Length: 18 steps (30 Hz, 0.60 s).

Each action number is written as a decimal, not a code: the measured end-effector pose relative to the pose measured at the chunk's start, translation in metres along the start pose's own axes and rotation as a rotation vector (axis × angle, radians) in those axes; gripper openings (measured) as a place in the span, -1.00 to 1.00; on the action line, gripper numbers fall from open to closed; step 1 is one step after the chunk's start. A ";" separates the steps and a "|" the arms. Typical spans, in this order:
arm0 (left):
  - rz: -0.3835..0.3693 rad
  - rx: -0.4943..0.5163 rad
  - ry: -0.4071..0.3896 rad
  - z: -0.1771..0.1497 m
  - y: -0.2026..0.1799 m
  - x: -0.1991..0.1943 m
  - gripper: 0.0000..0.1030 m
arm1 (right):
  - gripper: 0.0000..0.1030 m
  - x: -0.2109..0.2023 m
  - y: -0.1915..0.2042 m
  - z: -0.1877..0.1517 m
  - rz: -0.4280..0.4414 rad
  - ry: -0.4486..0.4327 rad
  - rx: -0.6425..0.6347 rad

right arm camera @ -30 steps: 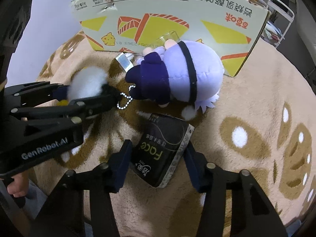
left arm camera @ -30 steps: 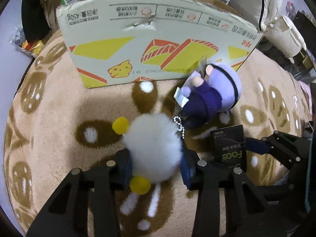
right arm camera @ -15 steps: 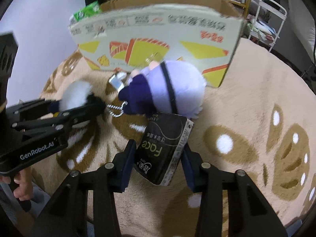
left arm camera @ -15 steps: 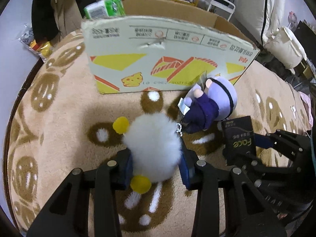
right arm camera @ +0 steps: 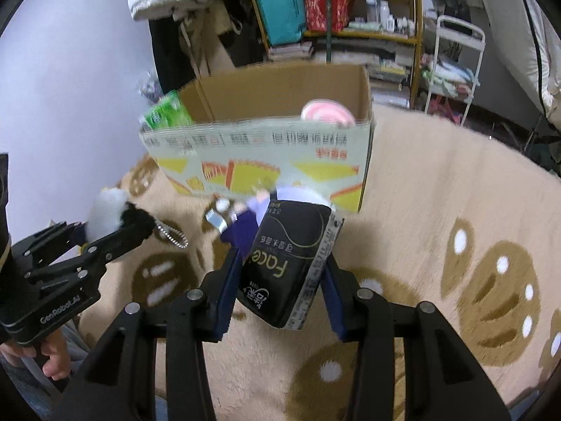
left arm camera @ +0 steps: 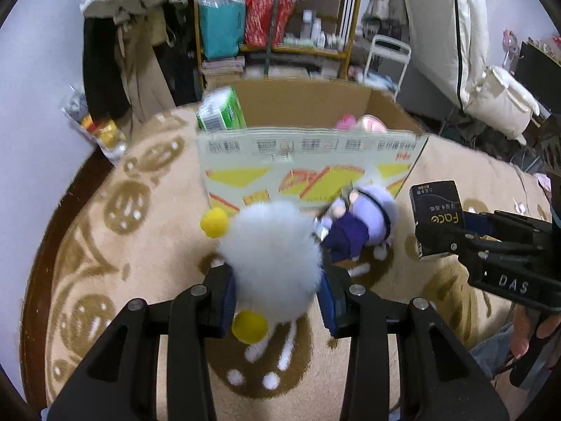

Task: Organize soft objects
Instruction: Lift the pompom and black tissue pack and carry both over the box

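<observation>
- On the beige rug (left arm camera: 438, 301) with brown smiley patterns, an open cardboard box (left arm camera: 308, 175) stands with printed writing upside down along its top edge, too blurred to read, above yellow and orange graphics.
- The left hand-held gripper (left arm camera: 277, 294) is clamped on a white fluffy pom-pom toy (left arm camera: 273, 259) with yellow balls, held clear of the rug; a bead chain hangs from it in the right wrist view.
- Its black body reads "GenRobot.AI" in the right wrist view.
- The right hand-held gripper (right arm camera: 280, 280) pinches a black tissue pack (right arm camera: 287, 263) between its blue pads; its jaws have just been closing on the pack.
- The pack carries "Face" in gold letters, with small characters too fine to read.
- The right hand-held gripper's body shows "DAS" in the left wrist view.
- A purple plush doll (left arm camera: 361, 224) lies on the rug against the box front, between the two held things.
- Inside the box sit a green tissue pack (left arm camera: 221, 112) at the left corner and a pink plush (right arm camera: 328, 114) at the right.
- Behind stands a shelf (left arm camera: 280, 17) with teal and red packages.
</observation>
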State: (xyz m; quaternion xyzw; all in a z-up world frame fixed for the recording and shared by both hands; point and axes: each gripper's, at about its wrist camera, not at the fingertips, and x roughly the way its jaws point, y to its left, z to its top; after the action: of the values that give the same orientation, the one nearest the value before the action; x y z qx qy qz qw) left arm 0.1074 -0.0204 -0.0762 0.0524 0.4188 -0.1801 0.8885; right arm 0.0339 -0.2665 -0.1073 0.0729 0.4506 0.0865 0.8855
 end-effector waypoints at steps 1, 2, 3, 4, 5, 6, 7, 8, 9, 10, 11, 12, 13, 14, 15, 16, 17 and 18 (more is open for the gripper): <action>0.012 0.006 -0.030 0.003 -0.001 -0.006 -0.26 | -0.10 -0.004 0.000 0.002 0.004 -0.019 0.000; 0.023 0.010 -0.059 0.006 -0.001 -0.012 -0.26 | -0.10 -0.011 -0.001 0.005 0.004 -0.052 0.002; 0.028 0.009 -0.079 0.007 0.000 -0.016 -0.26 | -0.10 -0.016 -0.001 0.007 0.001 -0.076 0.003; 0.028 0.004 -0.099 0.009 0.000 -0.021 -0.26 | -0.10 -0.019 0.000 0.009 -0.001 -0.093 0.003; 0.028 -0.001 -0.120 0.011 0.002 -0.025 -0.26 | -0.10 -0.022 0.001 0.011 0.001 -0.115 0.005; 0.030 -0.008 -0.142 0.013 0.003 -0.030 -0.26 | -0.10 -0.027 0.000 0.013 0.006 -0.137 0.007; 0.034 -0.010 -0.159 0.015 0.004 -0.033 -0.26 | -0.10 -0.032 0.000 0.015 0.013 -0.157 0.007; 0.042 -0.008 -0.169 0.015 0.005 -0.036 -0.26 | -0.10 -0.033 0.001 0.018 0.015 -0.175 0.006; 0.059 -0.003 -0.183 0.017 0.006 -0.039 -0.26 | -0.10 -0.038 0.000 0.020 0.017 -0.192 0.003; 0.067 0.000 -0.195 0.018 0.006 -0.042 -0.26 | -0.10 -0.041 0.000 0.023 0.018 -0.208 0.000; 0.070 -0.001 -0.211 0.021 0.008 -0.045 -0.26 | -0.10 -0.044 0.000 0.025 0.019 -0.223 -0.002; 0.076 -0.002 -0.224 0.023 0.009 -0.049 -0.26 | -0.10 -0.047 0.001 0.026 0.019 -0.234 -0.002; 0.082 -0.001 -0.235 0.024 0.010 -0.052 -0.26 | -0.10 -0.049 0.001 0.027 0.023 -0.243 0.000; 0.091 0.001 -0.252 0.026 0.011 -0.055 -0.26 | -0.10 -0.051 0.000 0.029 0.029 -0.256 0.002; 0.097 0.003 -0.272 0.028 0.012 -0.060 -0.26 | -0.10 -0.055 0.000 0.030 0.031 -0.268 0.001; 0.093 -0.002 -0.288 0.031 0.013 -0.064 -0.26 | -0.10 -0.057 0.001 0.030 0.030 -0.276 0.000; 0.091 -0.008 -0.305 0.033 0.014 -0.067 -0.26 | -0.10 -0.060 0.001 0.033 0.031 -0.284 -0.003; 0.088 -0.009 -0.316 0.035 0.014 -0.069 -0.26 | -0.10 -0.062 0.001 0.035 0.031 -0.295 -0.006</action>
State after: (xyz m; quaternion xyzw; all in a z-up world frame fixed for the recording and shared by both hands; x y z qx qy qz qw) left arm 0.0981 0.0034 -0.0016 0.0376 0.2721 -0.1450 0.9505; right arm 0.0258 -0.2809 -0.0379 0.0893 0.3143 0.0898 0.9408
